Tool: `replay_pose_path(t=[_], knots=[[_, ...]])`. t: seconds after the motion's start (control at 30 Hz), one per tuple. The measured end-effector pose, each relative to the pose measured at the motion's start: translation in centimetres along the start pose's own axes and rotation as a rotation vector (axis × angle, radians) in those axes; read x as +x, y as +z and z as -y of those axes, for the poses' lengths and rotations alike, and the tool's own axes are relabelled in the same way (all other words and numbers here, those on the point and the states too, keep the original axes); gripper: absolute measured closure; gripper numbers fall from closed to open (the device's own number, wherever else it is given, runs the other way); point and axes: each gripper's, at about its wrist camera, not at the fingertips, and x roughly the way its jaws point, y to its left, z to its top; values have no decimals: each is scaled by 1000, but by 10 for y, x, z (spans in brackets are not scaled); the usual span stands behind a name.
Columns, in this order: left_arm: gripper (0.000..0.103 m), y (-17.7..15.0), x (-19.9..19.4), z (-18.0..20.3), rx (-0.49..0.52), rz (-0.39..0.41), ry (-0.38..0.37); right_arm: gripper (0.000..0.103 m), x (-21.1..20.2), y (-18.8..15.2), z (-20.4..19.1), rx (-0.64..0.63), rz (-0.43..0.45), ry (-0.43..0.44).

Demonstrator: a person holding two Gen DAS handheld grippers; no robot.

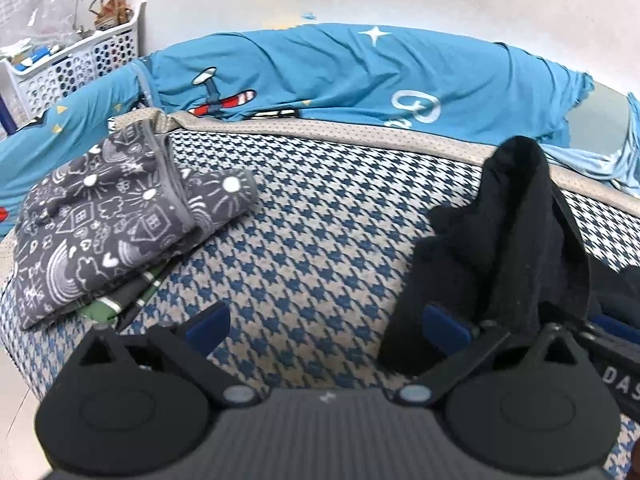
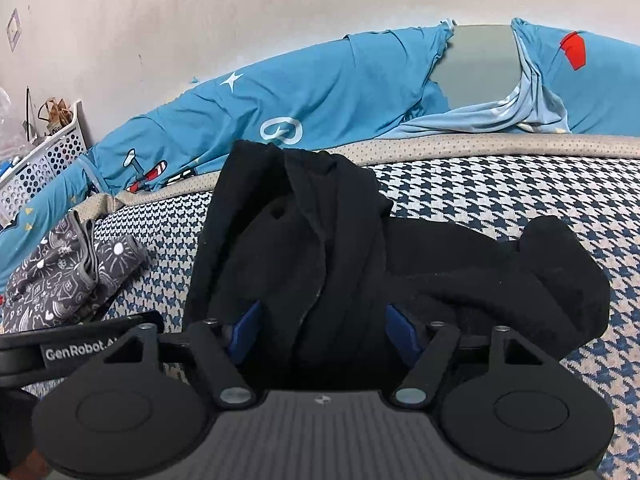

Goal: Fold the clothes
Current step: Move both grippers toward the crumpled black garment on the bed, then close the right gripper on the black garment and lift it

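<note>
A black fleece garment [image 2: 304, 248] is bunched upright on the houndstooth cushion [image 2: 500, 188], its far part trailing right. My right gripper [image 2: 323, 328] is shut on a thick fold of it, blue pads [image 2: 246, 328] pressed against either side. In the left wrist view the same black garment [image 1: 500, 240] rises at the right, and cloth lies against the right finger's pad [image 1: 444, 324]. My left gripper [image 1: 324, 324] stands wide open over bare cushion [image 1: 300, 240], nothing between its fingers. It sits just left of the right gripper.
A folded grey doodle-print garment [image 1: 112, 232] lies at the left on a green striped piece [image 1: 120, 300]. Blue cartoon bedding [image 1: 320, 72] runs along the wall behind. A white perforated basket [image 1: 72, 60] with clutter stands far left.
</note>
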Motion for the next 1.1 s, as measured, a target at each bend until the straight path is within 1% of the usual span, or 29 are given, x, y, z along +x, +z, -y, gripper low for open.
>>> replay_pose_path(t=[0.2,0.23,0.27,0.33,0.37,0.4,0.47,0.53,0.57,0.97,1.1], knots=[[0,1,1,-7,-25,-4,13,35,2,-3,1,7,-12,-10],[0,1,1,-7,-28,-4,14,37,3,-3,1,5,-14,-11],[0,1,1,-7,-29,-2,14,44,4,-4,0,2,-16,-12],[0,1,0,-7,-28,5,12,54,4,-6,-2,-17,-18,8],[0,1,-1,-7,-26,9,10,60,3,-7,-4,-31,-16,14],[0,1,-1,-6,-25,12,9,64,3,-8,-5,-44,-14,19],[0,1,-2,-6,-21,18,7,82,1,-9,-8,-77,-14,39],[0,1,-4,-5,-18,23,1,90,-2,-10,-11,-108,-12,55],[0,1,-4,-5,-17,26,-3,92,-4,-11,-12,-124,-10,63],[0,3,-6,-16,-45,42,-16,95,-31,-12,-18,-199,34,107],[0,4,-9,-18,-58,54,-30,95,-38,-17,-20,-239,28,124]])
